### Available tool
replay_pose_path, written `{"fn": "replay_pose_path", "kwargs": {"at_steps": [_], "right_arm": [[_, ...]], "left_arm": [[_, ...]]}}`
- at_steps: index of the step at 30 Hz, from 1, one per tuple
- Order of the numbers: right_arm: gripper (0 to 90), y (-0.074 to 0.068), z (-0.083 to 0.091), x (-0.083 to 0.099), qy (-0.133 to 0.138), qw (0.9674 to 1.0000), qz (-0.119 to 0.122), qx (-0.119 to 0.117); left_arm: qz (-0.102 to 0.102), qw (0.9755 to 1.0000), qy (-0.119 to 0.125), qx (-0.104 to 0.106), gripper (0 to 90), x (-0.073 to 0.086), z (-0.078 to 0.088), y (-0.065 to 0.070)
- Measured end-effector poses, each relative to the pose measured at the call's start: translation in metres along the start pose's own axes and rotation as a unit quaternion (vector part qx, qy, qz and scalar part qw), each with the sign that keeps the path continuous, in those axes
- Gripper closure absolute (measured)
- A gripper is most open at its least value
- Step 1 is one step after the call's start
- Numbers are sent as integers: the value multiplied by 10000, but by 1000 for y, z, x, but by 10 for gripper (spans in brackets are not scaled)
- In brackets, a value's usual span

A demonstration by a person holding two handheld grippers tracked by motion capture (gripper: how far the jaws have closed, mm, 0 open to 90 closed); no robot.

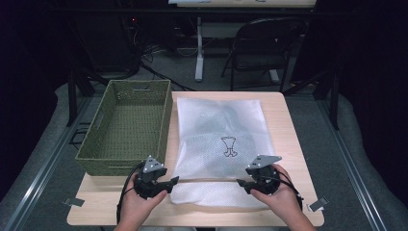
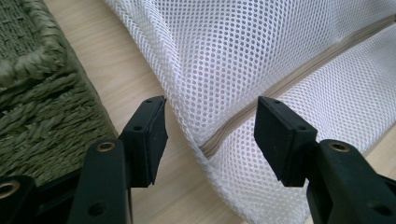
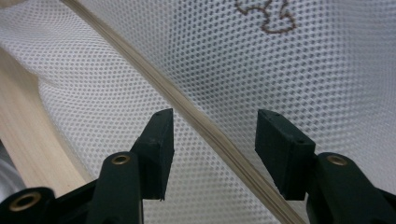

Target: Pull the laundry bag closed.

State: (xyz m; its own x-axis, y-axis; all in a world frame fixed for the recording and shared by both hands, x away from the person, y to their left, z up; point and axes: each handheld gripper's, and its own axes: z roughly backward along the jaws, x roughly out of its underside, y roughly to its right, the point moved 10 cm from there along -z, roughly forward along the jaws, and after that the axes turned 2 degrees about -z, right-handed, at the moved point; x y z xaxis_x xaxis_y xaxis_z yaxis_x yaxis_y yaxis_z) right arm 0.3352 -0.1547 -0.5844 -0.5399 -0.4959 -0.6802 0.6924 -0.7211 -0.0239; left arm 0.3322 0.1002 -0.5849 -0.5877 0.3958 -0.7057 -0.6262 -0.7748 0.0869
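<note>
A white mesh bag [image 1: 219, 139] lies flat on the wooden table [image 1: 288, 120], with a dark garment inside and a small outlined emblem [image 1: 229, 146] on it. A beige zip [image 1: 207, 180] runs across its near end. My left gripper [image 1: 174, 181] is at the bag's near left edge. In the left gripper view it [image 2: 210, 135] is open, with the zip's end [image 2: 219, 140] between the jaws and not pressed. My right gripper [image 1: 240, 183] is at the zip's right part. In the right gripper view it [image 3: 212, 144] is open over the zip [image 3: 187, 112].
A green woven basket [image 1: 125, 127] stands on the table left of the bag, close to my left gripper, and its wall [image 2: 37, 93] is in the left gripper view too. A dark folding chair [image 1: 262, 45] and a table leg stand beyond the far edge.
</note>
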Motion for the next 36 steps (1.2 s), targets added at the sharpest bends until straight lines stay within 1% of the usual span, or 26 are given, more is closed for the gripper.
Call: {"fn": "replay_pose_path", "kwargs": {"at_steps": [2, 3, 5, 8, 10, 12, 13, 14, 15, 16, 17, 18, 20, 23, 24, 27, 29, 31, 36], "right_arm": [[473, -5, -5, -2, -33, 10000, 71, -29], [474, -7, -6, -2, -48, 10000, 79, -29], [474, -11, -10, -3, -40, 9999, 143, -53], [475, -17, -15, -3, -53, 9998, 183, -89], [477, -21, -17, -3, -23, 9997, 209, -99], [478, -25, -20, -2, 20, 9996, 255, -111], [481, -26, -22, -2, 39, 9995, 282, -106], [482, -27, -23, -1, 57, 9994, 319, -103], [484, -29, -24, 1, 61, 9994, 331, -89], [484, -30, -26, 2, 69, 9993, 348, -81], [484, -30, -27, 2, 90, 9992, 385, -64], [484, -30, -27, 3, 110, 9992, 385, -56], [484, -31, -27, 3, 188, 9990, 396, -54], [486, -32, -28, 4, 258, 9987, 430, -26], [486, -32, -29, 5, 267, 9986, 459, -23], [488, -31, -31, 8, 244, 9988, 431, -16], [488, -31, -32, 9, 250, 9987, 455, -10], [488, -32, -33, 10, 254, 9986, 474, 1], [489, -34, -35, 12, 245, 9985, 488, -27]], "left_arm": [[23, 10000, -10, 10, 444, 1, -2, 2], [-26, 10000, -25, 9, 444, 1, -2, 2], [-15, 10000, -28, 20, 444, 2, -4, 4], [-88, 9999, -115, 44, 444, 5, -7, 7], [-125, 9999, -107, 42, 446, 5, -9, 10], [-209, 9996, -156, 73, 446, 6, -9, 12], [-194, 9997, -122, 61, 446, 6, -11, 13], [-253, 9995, -174, 83, 447, 7, -11, 14], [-233, 9996, -153, 92, 447, 7, -11, 16], [-269, 9995, -152, 104, 447, 7, -12, 17], [-303, 9994, -116, 83, 450, 7, -12, 17], [-304, 9994, -136, 125, 450, 8, -12, 19], [-339, 9993, -100, 111, 452, 8, -13, 20], [-384, 9990, -170, 158, 452, 10, -14, 22], [-375, 9991, -158, 139, 452, 10, -15, 22], [-381, 9990, -184, 163, 452, 11, -16, 22], [-393, 9990, -177, 138, 452, 11, -16, 21], [-364, 9991, -175, 145, 452, 12, -16, 22], [-388, 9989, -214, 169, 452, 13, -17, 22]]}}
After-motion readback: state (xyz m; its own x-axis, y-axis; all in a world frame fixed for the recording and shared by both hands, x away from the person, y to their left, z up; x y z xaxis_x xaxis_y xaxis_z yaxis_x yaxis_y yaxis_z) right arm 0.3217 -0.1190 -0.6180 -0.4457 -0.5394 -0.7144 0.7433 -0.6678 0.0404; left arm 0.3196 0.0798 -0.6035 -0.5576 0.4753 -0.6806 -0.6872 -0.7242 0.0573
